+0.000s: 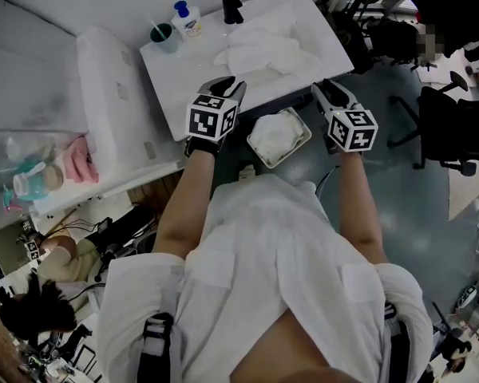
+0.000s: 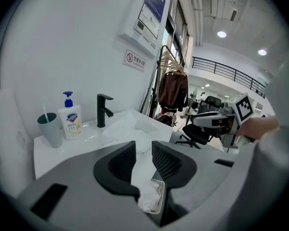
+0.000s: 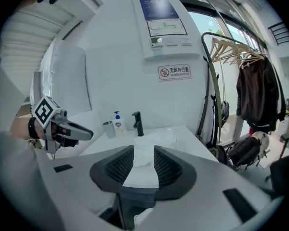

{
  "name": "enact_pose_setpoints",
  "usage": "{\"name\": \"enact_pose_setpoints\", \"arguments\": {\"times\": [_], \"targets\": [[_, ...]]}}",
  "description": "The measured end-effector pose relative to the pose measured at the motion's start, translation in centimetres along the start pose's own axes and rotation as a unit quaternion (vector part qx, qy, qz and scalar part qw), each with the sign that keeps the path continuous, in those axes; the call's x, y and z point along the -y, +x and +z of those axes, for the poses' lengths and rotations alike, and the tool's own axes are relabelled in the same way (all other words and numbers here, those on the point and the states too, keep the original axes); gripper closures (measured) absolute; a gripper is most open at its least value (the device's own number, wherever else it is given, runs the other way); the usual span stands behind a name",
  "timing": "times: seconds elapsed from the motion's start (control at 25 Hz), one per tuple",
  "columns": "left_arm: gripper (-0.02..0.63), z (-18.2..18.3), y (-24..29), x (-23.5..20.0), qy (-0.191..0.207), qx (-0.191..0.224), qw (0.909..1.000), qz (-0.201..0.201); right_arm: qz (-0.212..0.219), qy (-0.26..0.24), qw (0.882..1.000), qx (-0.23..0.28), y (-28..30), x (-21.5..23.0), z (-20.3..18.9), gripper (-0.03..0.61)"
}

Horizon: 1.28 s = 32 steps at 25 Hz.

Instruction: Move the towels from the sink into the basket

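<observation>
One towel [image 1: 275,134] lies in the basket [image 1: 306,131] on the floor, and more towels [image 1: 263,50] lie in the sink [image 1: 188,74]. The left gripper [image 1: 227,82] and right gripper [image 1: 331,91] hover at the sink's near edge, each part open and empty. The next fetch is likely starting: reach forward, open wider, and pinch a towel fold.

Worktop [image 1: 176,74]: is standing far and centre, the sink [image 1: 321,24] taking up its right part.
Towels [image 1: 263,50]: are lying heaped in the sink, just near of the faucet.
Cup [image 1: 164,37], soap bottle [image 1: 188,18], faucet [image 1: 231,5]: are standing in a row along the far edge, left to right.
Basket [image 1: 303,126]: is sitting on the floor just near of the worktop, one towel [image 1: 275,136] lying in it.
Left gripper [image 1: 227,84]: is hovering over the worktop's near edge, left of the basket.
Right gripper [image 1: 329,92]: is hovering right of the basket.
</observation>
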<state>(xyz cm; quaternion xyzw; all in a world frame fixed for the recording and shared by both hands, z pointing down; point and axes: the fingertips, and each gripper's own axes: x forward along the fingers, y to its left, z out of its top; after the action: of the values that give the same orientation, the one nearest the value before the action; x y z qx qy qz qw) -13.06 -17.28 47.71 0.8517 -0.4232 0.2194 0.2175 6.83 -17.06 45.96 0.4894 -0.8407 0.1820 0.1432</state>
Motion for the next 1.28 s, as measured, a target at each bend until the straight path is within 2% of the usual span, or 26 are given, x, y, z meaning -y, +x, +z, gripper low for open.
{"name": "enact_pose_setpoints", "arguments": {"times": [0.32, 0.52, 0.72, 1.04, 1.28], "targets": [[0.506, 1.1, 0.1, -1.4, 0.012, 0.023, 0.9995, -0.018, 0.003, -0.012, 1.0, -0.004, 2.0, -1.3, 0.7, 0.426], [0.506, 1.0, 1.1, -2.1, 0.006, 0.015, 0.9997, -0.016, 0.017, -0.024, 0.999, -0.017, 3.7, -0.8, 1.0, 0.414], [0.505, 1.0, 3.4, -2.6, 0.001, 0.0, 1.0, -0.009, 0.043, -0.059, 0.996, -0.048, 6.4, 0.7, 0.8, 0.385], [0.495, 1.2, 8.2, -3.4, -0.008, -0.028, 0.9995, 0.014, 0.102, -0.12, 0.981, -0.112, 11.7, 3.9, -0.3, 0.333], [0.471, 1.6, 11.9, -4.2, 0.021, -0.045, 0.9986, 0.015, 0.146, -0.175, 0.961, -0.155, 15.7, 5.5, -1.7, 0.308]]}}
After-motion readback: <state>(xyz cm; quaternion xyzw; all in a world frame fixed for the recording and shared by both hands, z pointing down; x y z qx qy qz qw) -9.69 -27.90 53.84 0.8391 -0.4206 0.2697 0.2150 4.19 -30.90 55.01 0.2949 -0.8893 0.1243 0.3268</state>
